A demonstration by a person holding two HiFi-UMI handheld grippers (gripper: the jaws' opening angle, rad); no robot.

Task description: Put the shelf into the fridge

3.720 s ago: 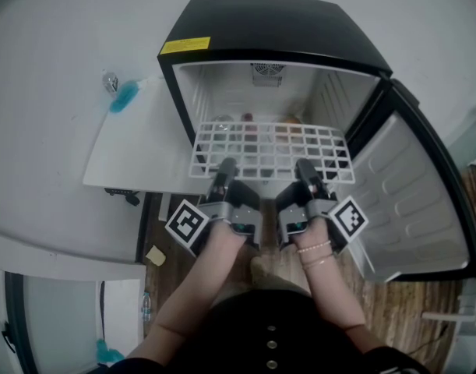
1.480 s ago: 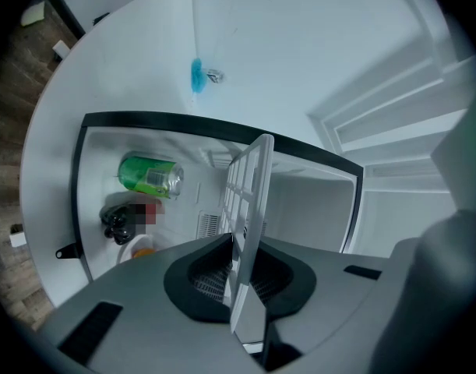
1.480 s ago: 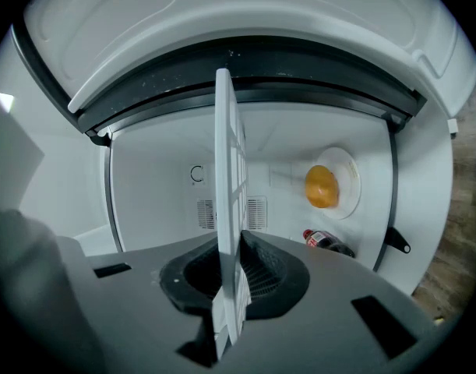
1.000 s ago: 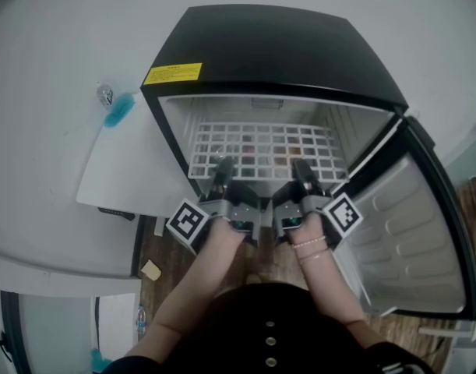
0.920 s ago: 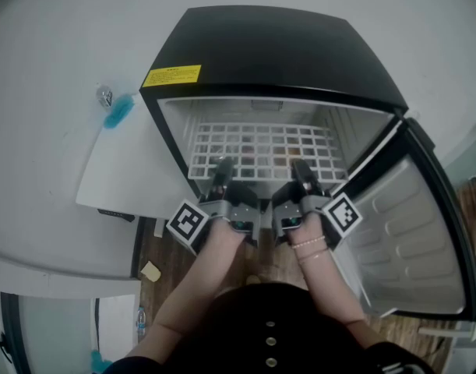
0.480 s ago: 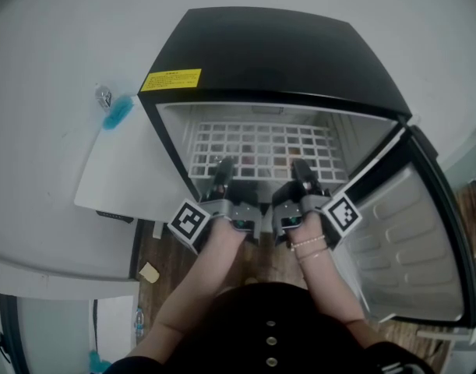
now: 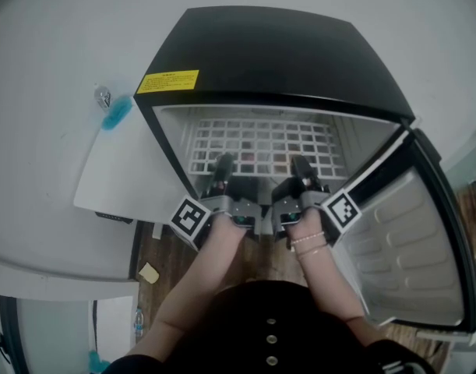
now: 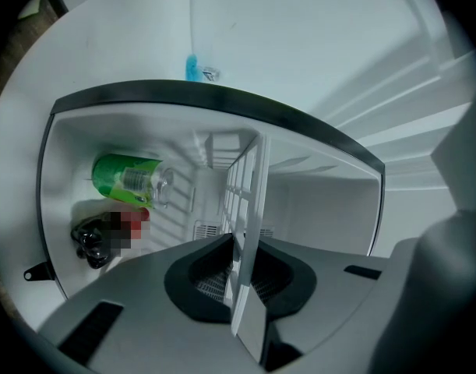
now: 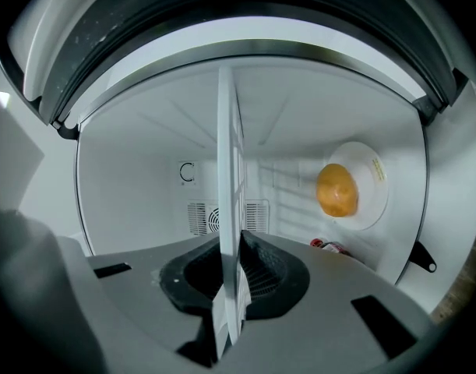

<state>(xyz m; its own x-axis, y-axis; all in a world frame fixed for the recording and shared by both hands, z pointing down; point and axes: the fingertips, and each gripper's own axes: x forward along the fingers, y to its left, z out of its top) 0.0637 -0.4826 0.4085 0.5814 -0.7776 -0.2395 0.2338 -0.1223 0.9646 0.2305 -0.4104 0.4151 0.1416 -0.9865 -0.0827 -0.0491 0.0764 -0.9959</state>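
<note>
The white wire shelf (image 7: 257,142) lies roughly level inside the open black fridge (image 7: 276,49), in the upper centre of the head view, with its front edge at the cabinet mouth. The left gripper (image 7: 222,167) and right gripper (image 7: 300,167) are each closed on that front edge, the thin rim pinched between the dark pads. Beneath the grid lie a green bottle (image 8: 128,179) and an orange fruit (image 9: 336,191) on a white plate (image 9: 371,184). Risks: uneven pushing by the two grippers would probably skew the shelf and jam it against the side walls. A narrow pinch could slip, dropping the shelf onto the items below.
</note>
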